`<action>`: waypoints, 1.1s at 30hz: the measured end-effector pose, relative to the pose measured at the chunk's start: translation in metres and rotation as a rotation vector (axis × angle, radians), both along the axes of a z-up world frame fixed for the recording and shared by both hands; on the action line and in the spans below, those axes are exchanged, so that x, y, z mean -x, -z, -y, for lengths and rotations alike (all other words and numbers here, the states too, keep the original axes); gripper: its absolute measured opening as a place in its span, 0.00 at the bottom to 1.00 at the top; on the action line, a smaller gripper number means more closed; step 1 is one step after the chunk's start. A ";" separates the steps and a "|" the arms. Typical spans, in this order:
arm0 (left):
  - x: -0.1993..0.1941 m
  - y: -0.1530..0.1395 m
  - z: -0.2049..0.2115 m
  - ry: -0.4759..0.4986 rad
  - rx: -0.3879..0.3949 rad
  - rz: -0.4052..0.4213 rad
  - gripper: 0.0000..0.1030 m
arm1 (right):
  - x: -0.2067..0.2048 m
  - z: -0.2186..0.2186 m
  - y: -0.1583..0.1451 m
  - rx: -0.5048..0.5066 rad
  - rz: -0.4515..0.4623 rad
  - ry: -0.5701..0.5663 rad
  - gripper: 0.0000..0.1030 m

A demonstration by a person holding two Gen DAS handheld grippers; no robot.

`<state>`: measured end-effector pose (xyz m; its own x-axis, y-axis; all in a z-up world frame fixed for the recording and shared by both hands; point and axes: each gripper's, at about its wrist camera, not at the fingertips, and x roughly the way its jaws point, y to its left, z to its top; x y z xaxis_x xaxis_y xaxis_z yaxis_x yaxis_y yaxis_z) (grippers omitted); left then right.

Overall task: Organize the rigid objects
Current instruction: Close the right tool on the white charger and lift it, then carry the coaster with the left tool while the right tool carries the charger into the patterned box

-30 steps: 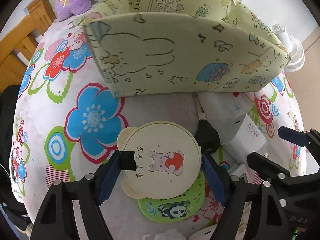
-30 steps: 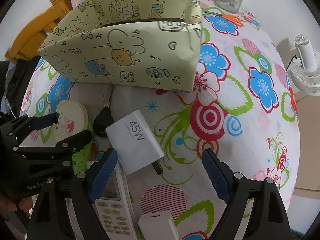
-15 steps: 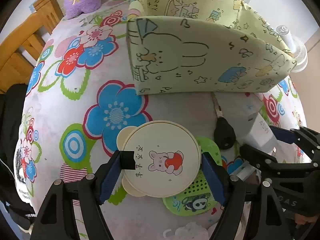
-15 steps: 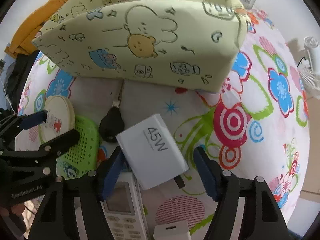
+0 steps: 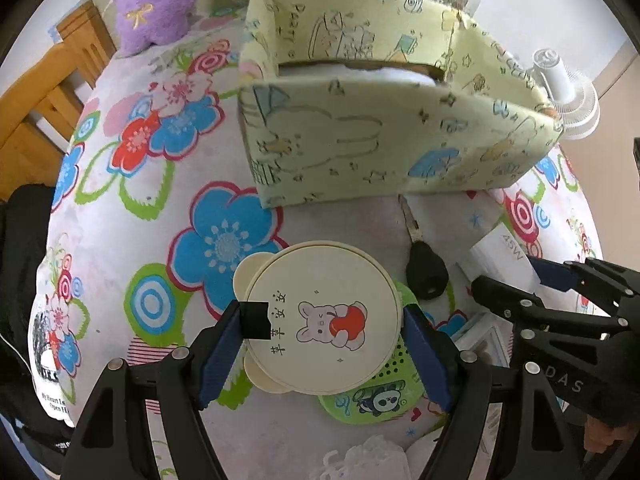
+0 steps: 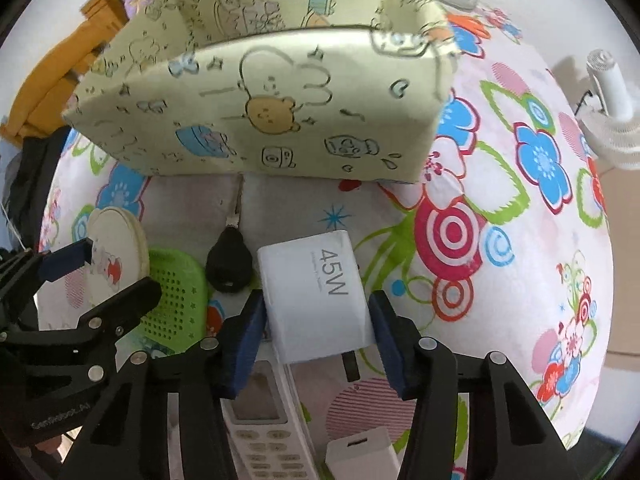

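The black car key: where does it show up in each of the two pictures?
Left wrist view: the black car key lies right of centre, beside the round cream case.
Right wrist view: the key lies left of centre, beside the white 45W charger.
Shared landmark: the yellow cartoon box, just beyond the key's blade.

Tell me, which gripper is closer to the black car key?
Left, I think, though it's close. The left gripper is clamped on the round bunny case right beside the black car key; the right gripper grips the white charger on its other side.
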<state>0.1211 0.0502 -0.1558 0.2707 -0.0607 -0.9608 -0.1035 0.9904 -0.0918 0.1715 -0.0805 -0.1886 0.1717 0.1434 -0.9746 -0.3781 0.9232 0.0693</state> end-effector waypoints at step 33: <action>0.013 -0.087 0.002 0.081 -0.043 0.179 0.77 | 0.044 0.000 -0.099 -0.053 0.217 0.089 0.48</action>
<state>0.1081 0.0486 -0.0687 0.4336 -0.0498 -0.8997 -0.0086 0.9982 -0.0595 0.1275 -0.0801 -0.0893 0.3910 0.1686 -0.9048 -0.3063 0.9509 0.0449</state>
